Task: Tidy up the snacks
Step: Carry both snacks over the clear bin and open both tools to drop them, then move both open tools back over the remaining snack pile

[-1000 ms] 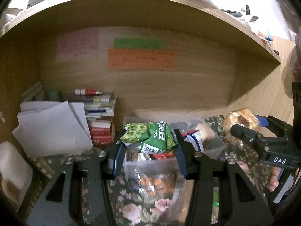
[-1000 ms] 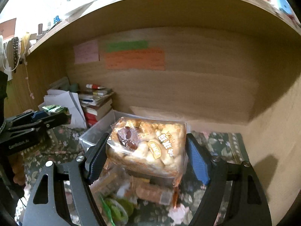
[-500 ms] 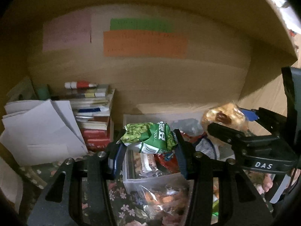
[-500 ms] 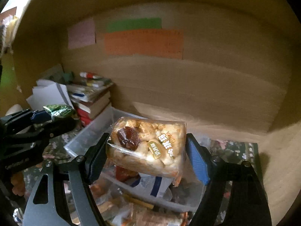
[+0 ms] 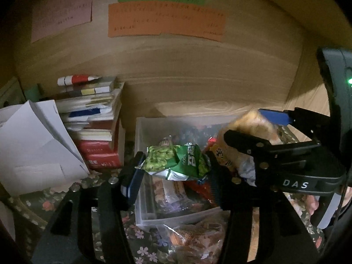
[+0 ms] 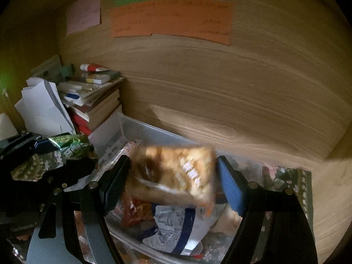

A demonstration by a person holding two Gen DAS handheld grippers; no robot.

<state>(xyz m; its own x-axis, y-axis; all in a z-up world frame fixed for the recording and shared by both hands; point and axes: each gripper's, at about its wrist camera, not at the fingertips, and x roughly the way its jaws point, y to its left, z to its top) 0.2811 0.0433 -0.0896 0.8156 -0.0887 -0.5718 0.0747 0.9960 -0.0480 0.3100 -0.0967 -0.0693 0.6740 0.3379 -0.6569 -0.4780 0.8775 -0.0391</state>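
My left gripper (image 5: 175, 160) hangs over a clear plastic bin (image 5: 140, 132) of snack packets. A green snack packet (image 5: 189, 158) sits between its fingers; the jaws are opening, and the packet still spans from pad to pad, sagging at the bottom. My right gripper (image 6: 173, 160) is shut on a clear packet of golden pastry (image 6: 176, 169), blurred, above the bin's (image 6: 132, 127) right part. In the left wrist view the right gripper (image 5: 244, 122) and its pastry packet (image 5: 257, 127) are close on the right. From the right wrist, the left gripper (image 6: 44, 154) and green packet (image 6: 70, 145) show at far left.
A stack of books (image 5: 96, 118) and loose white papers (image 5: 33, 143) stand left of the bin. Coloured notes (image 5: 165, 19) hang on the wooden back wall. A floral cloth (image 5: 143, 246) covers the surface, with another snack bag (image 5: 198, 239) in front of the bin. A wooden side wall (image 6: 330, 198) closes the right.
Both grippers have moved forward and down, deeper under the shelf and over the bin. The left jaws have spread a little and the green packet sags. The right grip is unchanged.
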